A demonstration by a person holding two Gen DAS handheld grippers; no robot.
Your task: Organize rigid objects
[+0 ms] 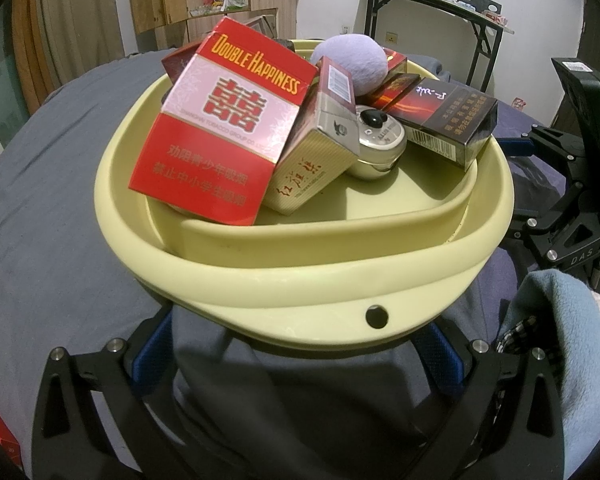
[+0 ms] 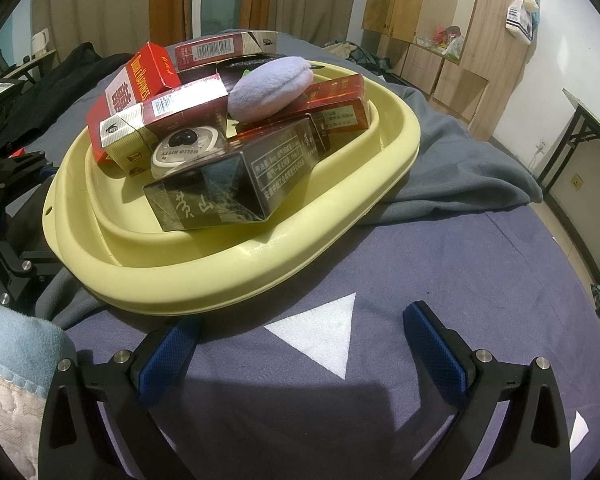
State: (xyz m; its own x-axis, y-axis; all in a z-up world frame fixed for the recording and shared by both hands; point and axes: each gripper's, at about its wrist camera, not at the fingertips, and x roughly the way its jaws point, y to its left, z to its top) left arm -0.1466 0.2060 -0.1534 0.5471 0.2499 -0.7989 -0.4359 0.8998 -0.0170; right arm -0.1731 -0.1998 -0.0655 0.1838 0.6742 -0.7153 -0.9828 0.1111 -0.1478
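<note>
Pale yellow plastic basin (image 1: pixel 228 280) sits on a grey-blue bed cover (image 2: pixel 460 280), piled with boxes. Readable print: red/pink carton (image 1: pixel 220 128) says "DOUBLE HAPPINESS", with "SHANGHAI TOBACCO GROUP CO." faintly legible under the double-happiness character and Chinese warning text below. Beside it, touching, a cream-and-maroon pack (image 1: pixel 312 160) with a barcode and red Chinese script. A round cream tin (image 2: pixel 188 148) marked "HELLO KITTY" (upside down in both views) is wedged between the packs. Dark glossy pack (image 2: pixel 236 184) lies across the near rim in the right wrist view, gold Chinese characters on its end. Lavender plush pad (image 2: pixel 272 88) on top.

Left gripper (image 1: pixel 296 360): fingers spread wide, the basin rim just above them. Right gripper (image 2: pixel 304 344): fingers well apart, empty, over a white triangle (image 2: pixel 320 332) on the cover, near the basin.
</note>
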